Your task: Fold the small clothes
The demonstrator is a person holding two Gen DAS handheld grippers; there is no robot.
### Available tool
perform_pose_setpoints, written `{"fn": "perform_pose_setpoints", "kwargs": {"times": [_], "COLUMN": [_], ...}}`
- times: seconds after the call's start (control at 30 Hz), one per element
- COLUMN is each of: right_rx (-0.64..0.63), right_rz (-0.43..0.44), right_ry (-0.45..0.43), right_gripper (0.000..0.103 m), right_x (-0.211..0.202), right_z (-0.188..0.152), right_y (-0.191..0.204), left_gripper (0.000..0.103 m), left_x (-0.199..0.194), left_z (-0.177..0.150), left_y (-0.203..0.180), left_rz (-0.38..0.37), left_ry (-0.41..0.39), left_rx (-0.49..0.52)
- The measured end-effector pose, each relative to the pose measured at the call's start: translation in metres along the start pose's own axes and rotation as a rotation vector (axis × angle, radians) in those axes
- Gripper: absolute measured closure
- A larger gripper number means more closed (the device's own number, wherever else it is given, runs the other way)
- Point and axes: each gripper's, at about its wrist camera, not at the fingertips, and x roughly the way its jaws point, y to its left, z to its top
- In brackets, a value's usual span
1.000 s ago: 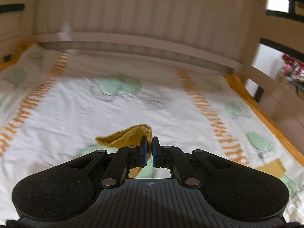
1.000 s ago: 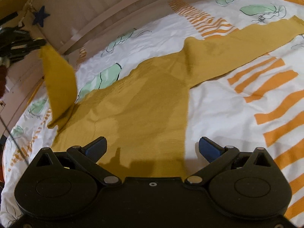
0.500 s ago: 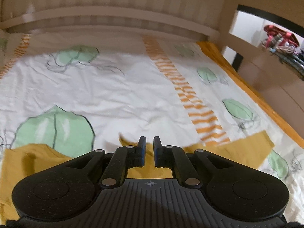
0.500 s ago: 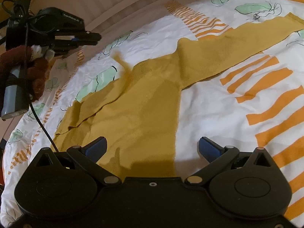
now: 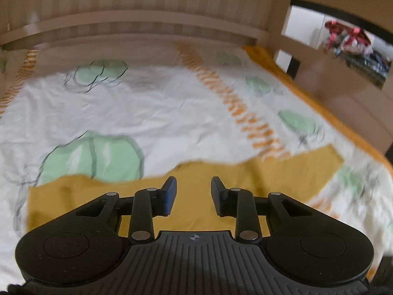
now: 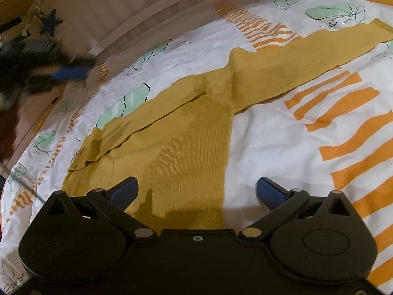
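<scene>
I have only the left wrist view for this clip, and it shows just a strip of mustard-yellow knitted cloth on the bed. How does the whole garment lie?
Observer: The right wrist view shows a mustard-yellow knitted sweater spread flat on the patterned bedsheet. Its near sleeve is folded over onto the body.
Operator: And the other sleeve?
Observer: The far sleeve lies stretched straight out from the body, not yet folded.
Operator: What about the right gripper?
Observer: The right gripper is wide open and holds nothing. It hangs over the sweater's side edge.
</scene>
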Motion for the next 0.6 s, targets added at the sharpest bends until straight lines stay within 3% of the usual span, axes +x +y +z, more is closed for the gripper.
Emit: {"fn": "perform_pose_setpoints", "kwargs": {"times": [0.1,0.43,0.6], "right_rx": [-0.009,-0.035,-0.036], "right_rz": [-0.006,-0.019,0.011], "right_ry": [0.0,0.022,0.035], "right_gripper": [0.0,0.0,0.0], "right_x": [0.0,-0.001,-0.006], "right_z": [-0.001,-0.005,-0.005], "right_y": [0.001,0.012,0.025], "left_gripper": [0.073,0.073,0.073], "left_x": [-0.017,-0.083,-0.101], "left_z": [-0.025,-0.113,-0.16], "left_y": [0.017,0.083,0.096], "left_rz": [0.021,0.112,0.106], "left_ry": [0.053,0.175,0.297], "left_rx": [0.016,-0.092,-0.106]}}
